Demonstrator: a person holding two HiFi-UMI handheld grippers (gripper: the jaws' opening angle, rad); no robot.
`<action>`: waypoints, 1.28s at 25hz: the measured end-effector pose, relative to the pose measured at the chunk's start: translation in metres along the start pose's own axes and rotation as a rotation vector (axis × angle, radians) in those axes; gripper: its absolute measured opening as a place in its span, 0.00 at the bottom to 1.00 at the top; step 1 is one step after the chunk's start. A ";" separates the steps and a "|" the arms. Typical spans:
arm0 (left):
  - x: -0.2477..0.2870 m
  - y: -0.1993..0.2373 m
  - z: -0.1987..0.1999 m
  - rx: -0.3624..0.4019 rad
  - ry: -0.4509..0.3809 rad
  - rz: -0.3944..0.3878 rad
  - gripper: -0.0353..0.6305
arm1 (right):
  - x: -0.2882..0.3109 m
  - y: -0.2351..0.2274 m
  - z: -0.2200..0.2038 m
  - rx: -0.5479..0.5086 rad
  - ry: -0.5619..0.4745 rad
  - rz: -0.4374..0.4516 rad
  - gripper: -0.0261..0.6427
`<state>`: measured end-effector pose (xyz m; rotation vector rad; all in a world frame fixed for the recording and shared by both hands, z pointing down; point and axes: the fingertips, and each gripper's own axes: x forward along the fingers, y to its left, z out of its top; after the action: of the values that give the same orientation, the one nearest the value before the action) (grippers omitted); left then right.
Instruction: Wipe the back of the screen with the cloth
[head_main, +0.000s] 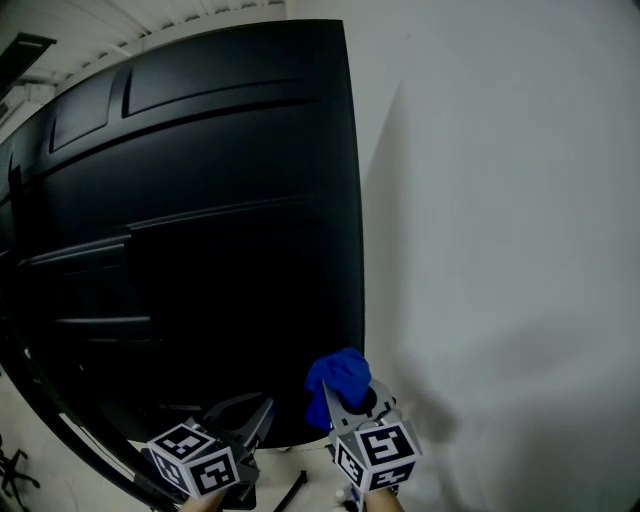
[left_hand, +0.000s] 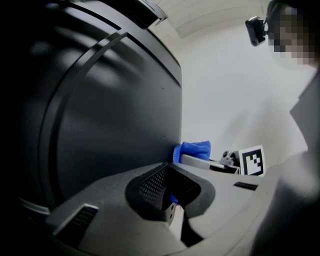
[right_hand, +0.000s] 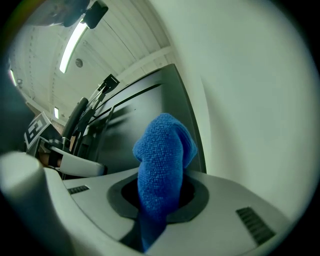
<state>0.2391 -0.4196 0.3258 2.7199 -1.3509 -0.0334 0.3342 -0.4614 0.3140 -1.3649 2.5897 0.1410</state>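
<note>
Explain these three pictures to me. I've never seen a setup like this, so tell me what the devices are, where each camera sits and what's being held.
There is no robot here: a person holds a two-jaw gripper in each hand. The head view comes from a camera on the person's head, looking down. In it the left gripper shows at lower left, with the right gripper beside it. The cubes with square markers are parts of the grippers. The other two pictures come from cameras riding on each gripper, looking along its jaws. The big black panel is the back of a screen, standing by a white wall. The right gripper's jaws are closed on a blue cloth, held near the screen's lower right corner. The left gripper's jaws are together, holding nothing I can see.
</note>
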 end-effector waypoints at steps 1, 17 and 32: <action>-0.005 0.001 -0.002 0.007 0.006 -0.007 0.06 | -0.002 0.004 0.001 -0.004 -0.002 0.000 0.12; -0.181 0.016 -0.004 0.024 -0.012 -0.168 0.06 | -0.033 0.254 0.003 -0.007 -0.007 0.110 0.13; -0.398 0.129 0.006 0.124 -0.113 0.143 0.06 | -0.031 0.481 0.006 0.006 -0.038 0.206 0.14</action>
<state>-0.1047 -0.1810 0.3227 2.7503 -1.6270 -0.0971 -0.0442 -0.1624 0.3086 -1.0792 2.6911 0.1895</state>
